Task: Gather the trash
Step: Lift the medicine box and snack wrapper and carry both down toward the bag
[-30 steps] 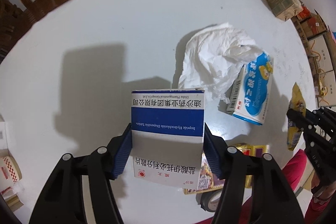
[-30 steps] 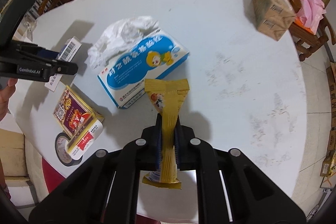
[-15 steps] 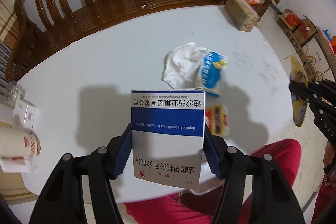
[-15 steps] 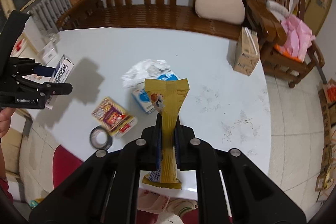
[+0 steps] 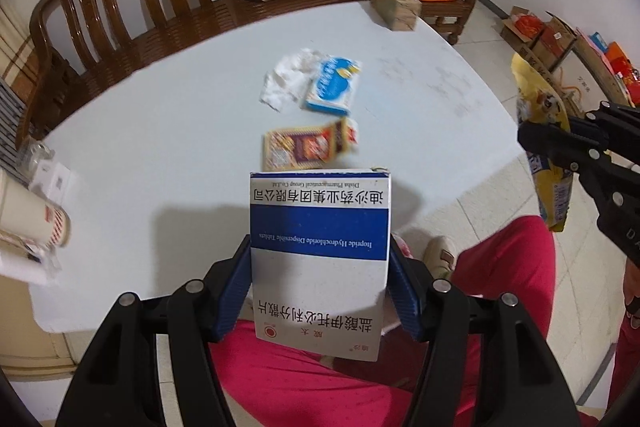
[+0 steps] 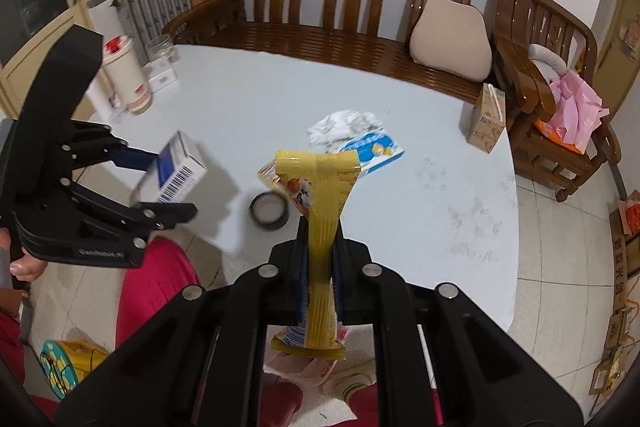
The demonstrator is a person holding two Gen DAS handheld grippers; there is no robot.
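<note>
The left gripper (image 5: 320,279) clamps a blue-and-white medicine box (image 5: 319,259) between its blue pads, held up off the near edge of the tabletop (image 5: 168,131), while the right gripper (image 6: 320,283) pinches a yellow snack wrapper (image 6: 320,227) upright between closed fingers. Compared with a second ago, both have pulled back and risen, so the crumpled tissue (image 5: 286,81), blue carton (image 5: 332,89) and red-yellow packet (image 5: 306,147) left mid-table look smaller

right gripper (image 6: 319,267) pinches a yellow wrapper (image 6: 320,211) upright – left gripper (image 6: 160,183) clamps a medicine box (image 6: 172,171) beside it.
</note>
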